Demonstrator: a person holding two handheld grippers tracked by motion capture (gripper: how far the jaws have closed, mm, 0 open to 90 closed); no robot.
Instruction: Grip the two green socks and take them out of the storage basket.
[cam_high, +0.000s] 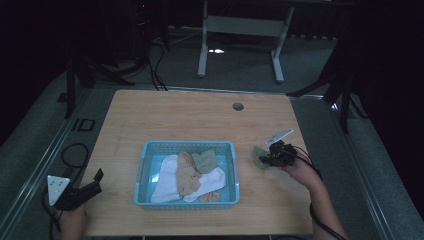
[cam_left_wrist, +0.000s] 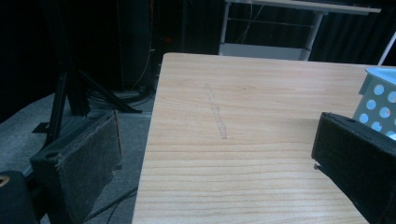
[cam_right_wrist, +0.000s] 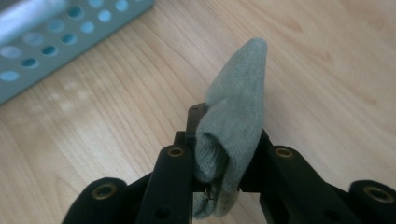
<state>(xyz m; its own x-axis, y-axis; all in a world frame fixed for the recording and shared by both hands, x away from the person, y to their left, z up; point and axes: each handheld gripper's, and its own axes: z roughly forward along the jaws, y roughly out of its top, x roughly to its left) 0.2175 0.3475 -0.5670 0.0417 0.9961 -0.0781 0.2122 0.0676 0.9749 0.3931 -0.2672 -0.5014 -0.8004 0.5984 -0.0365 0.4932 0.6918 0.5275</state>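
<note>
High view puts the left gripper (cam_high: 92, 182) nearest, at the table's (cam_high: 165, 115) near left corner, its jaws spread wide with nothing between them; the left gripper view shows bare wood grain between its pads and a corner of the blue basket (cam_left_wrist: 380, 100) at the right. That perforated basket (cam_high: 145, 170) sits mid-table, holding white, tan and grey-green cloth pieces (cam_high: 192, 172). To its right, apart from the basket wall, the right gripper (cam_high: 265, 159) pinches a grey-green sock (cam_high: 259, 155). Right gripper view shows this sock (cam_right_wrist: 238, 116) clamped between the jaws, folded and bunched at the grip, its rounded end standing up over bare tabletop, with the basket's holed wall (cam_right_wrist: 60, 42) off to the upper left. Beyond the table stands a white frame (cam_high: 240, 30) on dark floor.
</note>
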